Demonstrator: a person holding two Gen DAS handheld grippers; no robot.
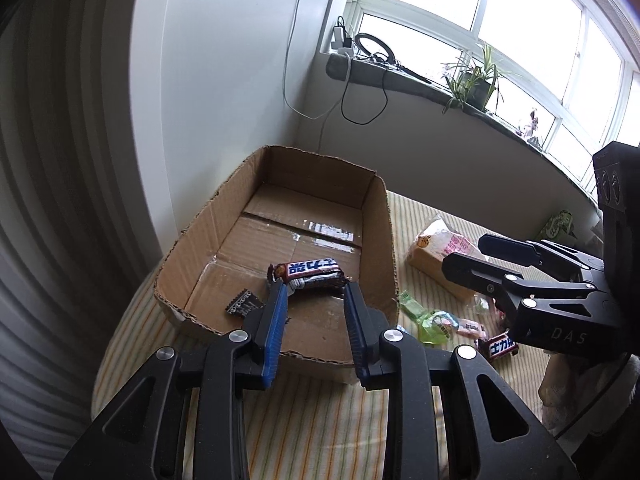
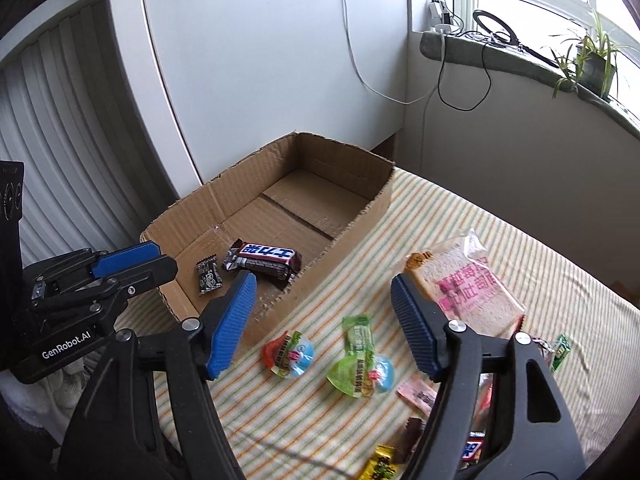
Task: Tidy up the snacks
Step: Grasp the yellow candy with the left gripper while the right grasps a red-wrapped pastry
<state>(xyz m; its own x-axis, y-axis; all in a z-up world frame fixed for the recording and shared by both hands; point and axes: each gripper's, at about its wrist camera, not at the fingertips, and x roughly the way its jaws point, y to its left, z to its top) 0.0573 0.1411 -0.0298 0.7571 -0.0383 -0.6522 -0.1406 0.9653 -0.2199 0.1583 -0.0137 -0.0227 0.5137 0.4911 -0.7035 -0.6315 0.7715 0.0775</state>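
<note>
Left claw (image 1: 315, 294) gapes before chocolate bar (image 1: 308, 274) lying crosswise in box (image 1: 382, 240).

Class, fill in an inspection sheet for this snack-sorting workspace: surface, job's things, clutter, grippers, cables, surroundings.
Surface: striped cloth, partly covered.
Job's things: cardboard box holds a chocolate bar and a small dark candy; bread packet, two jelly cups and other small wrapped snacks lie on the cloth.
Clutter: nothing seen.
Grippers: left gripper open over the box; right gripper open above the cloth.
Cables: white and black cables hang from the windowsill.
Surroundings: white wall, window, potted plant.
</note>
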